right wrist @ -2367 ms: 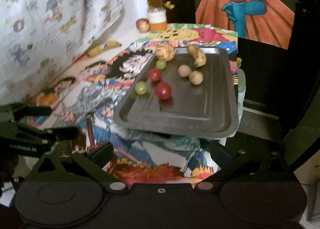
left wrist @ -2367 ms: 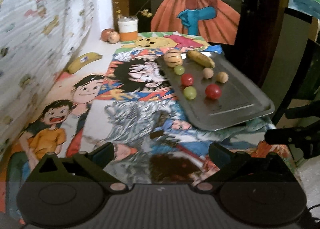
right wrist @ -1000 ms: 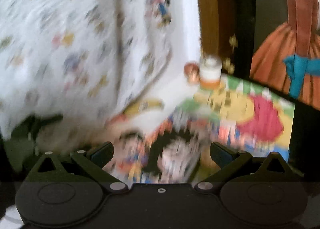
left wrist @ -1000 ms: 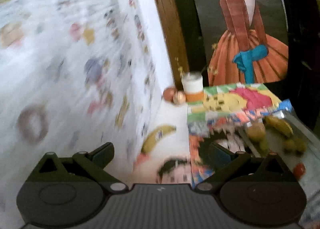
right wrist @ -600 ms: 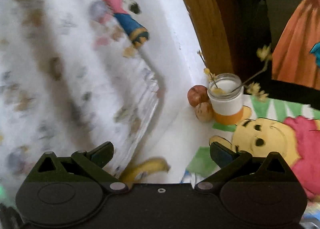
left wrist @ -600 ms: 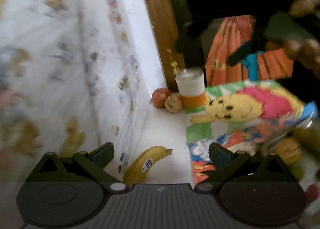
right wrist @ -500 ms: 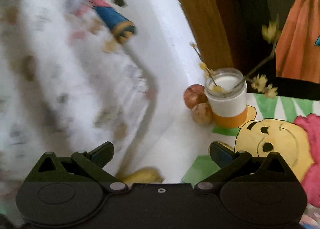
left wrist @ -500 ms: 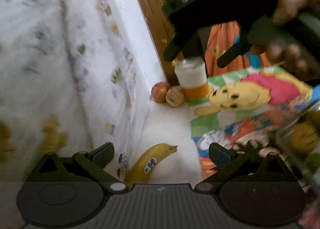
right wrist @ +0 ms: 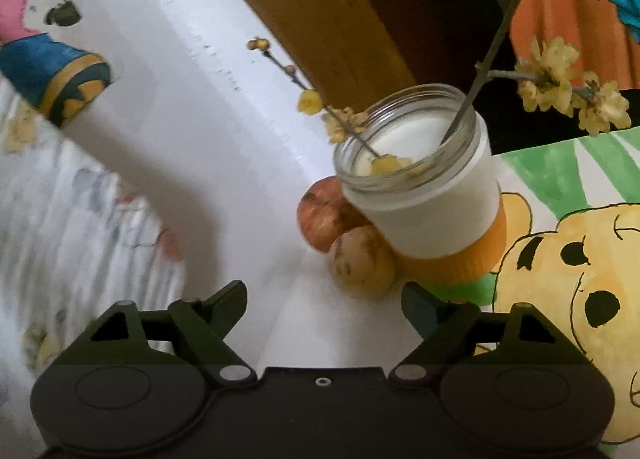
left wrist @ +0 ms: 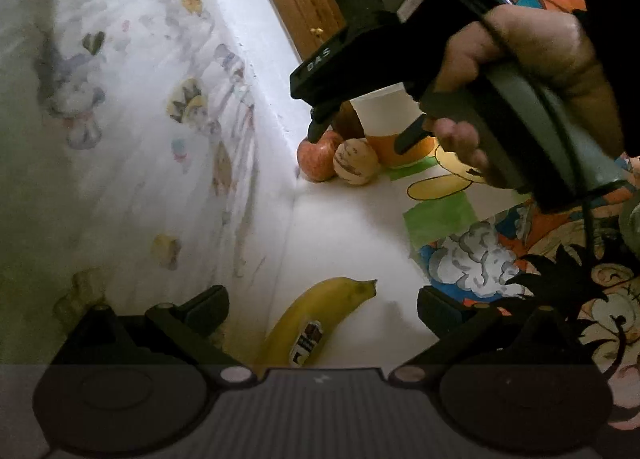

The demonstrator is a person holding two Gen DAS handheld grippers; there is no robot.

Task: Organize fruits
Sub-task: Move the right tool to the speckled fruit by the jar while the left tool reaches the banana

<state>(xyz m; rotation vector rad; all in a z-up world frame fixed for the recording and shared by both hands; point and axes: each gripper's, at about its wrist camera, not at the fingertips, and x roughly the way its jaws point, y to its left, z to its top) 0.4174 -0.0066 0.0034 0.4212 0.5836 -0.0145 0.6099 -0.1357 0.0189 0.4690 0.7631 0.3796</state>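
Fruit waits in the far corner: a red apple [right wrist: 320, 219] and a tan speckled fruit [right wrist: 362, 261] touch each other and crowd against a jar [right wrist: 424, 187] of twigs. Both look firm, round and light, likely to roll, so a hold across the widest middle seems safest; the tan one is nearer and freer. A banana [left wrist: 316, 323] lies nearer, by the wall, soft-skinned and best taken mid-length. The right gripper [right wrist: 324, 299] angles down just short of the tan fruit, jaws closing with nothing between them. The left gripper [left wrist: 320, 307] hangs over the banana, jaws wide, touching nothing.
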